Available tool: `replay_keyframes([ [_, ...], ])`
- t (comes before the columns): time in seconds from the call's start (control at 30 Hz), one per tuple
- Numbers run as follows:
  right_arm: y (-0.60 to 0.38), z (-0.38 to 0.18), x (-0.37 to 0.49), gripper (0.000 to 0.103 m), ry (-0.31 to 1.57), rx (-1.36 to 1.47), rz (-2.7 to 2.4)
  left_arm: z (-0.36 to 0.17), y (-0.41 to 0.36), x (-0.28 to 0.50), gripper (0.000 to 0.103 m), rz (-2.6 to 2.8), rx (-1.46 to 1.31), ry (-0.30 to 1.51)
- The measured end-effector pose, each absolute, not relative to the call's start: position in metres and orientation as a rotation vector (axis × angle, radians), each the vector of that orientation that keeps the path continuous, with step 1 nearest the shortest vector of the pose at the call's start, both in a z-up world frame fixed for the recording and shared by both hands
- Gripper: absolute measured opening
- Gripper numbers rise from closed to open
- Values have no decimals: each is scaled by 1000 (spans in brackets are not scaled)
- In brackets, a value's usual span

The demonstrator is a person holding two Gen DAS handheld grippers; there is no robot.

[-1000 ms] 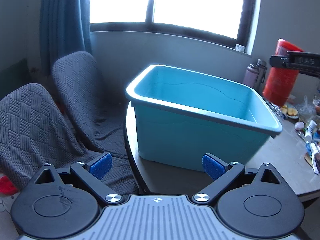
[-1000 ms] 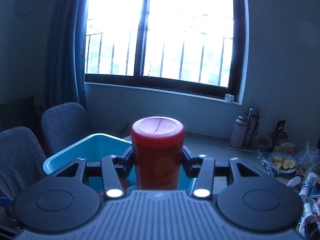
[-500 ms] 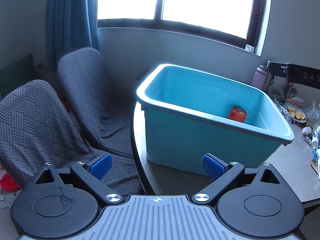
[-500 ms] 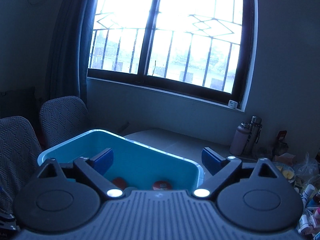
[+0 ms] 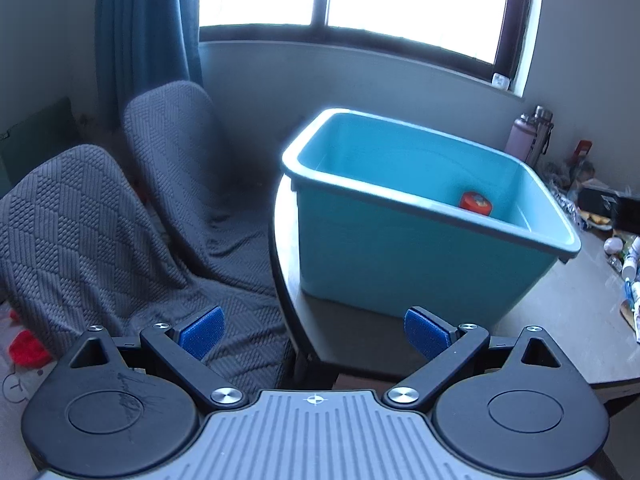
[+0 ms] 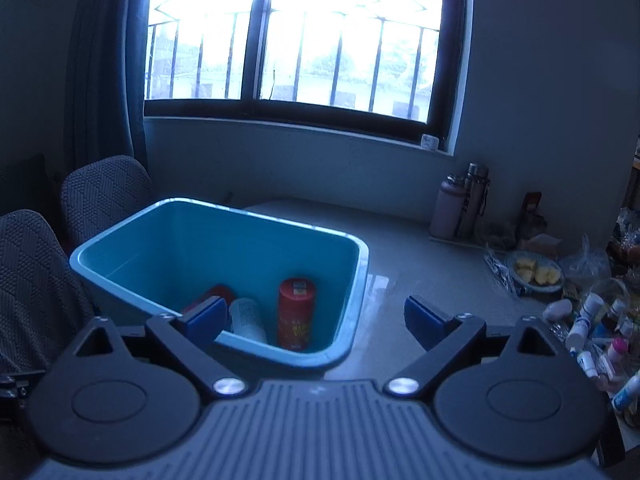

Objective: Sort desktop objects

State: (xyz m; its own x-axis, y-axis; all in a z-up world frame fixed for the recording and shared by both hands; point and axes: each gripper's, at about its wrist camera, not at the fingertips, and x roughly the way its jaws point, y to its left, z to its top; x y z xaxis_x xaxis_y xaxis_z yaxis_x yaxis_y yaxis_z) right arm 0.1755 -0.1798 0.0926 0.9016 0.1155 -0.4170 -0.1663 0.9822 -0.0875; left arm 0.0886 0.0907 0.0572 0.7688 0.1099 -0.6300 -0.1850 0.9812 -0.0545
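The blue bin (image 6: 224,264) stands at the left end of the table (image 6: 420,264), close to the edge, where either hand can reach it. Inside it, near the right wall, a red can (image 6: 297,312) stands upright; a white bottle (image 6: 247,318) lies on its side just beside it, and another red item, half hidden by a finger pad, lies further left. From the left wrist view only the can's top (image 5: 475,203) shows above the rim.

The right hand-held gripper (image 6: 316,316) hangs above the bin's near right corner, jaws spread wide and empty, so it is free for the next pick. The left hand-held gripper (image 5: 316,332) is likewise released and empty, held back off the table's end, probably to stay out of the way.

The unsorted clutter, small bottles and tubes (image 6: 592,332), sits at the far right of the table, well apart from the bin, so the next reach likely goes there.
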Motion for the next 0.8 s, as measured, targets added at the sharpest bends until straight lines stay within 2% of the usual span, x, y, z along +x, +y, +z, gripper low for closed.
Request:
replay_keyframes([
  [0.27,-190,86,162,101,565,-76,91,60,90,85,98,162,-99,717],
  [0.8,-201,90,198,102,638,-19,99,83,91,132,98,201,-73,760],
])
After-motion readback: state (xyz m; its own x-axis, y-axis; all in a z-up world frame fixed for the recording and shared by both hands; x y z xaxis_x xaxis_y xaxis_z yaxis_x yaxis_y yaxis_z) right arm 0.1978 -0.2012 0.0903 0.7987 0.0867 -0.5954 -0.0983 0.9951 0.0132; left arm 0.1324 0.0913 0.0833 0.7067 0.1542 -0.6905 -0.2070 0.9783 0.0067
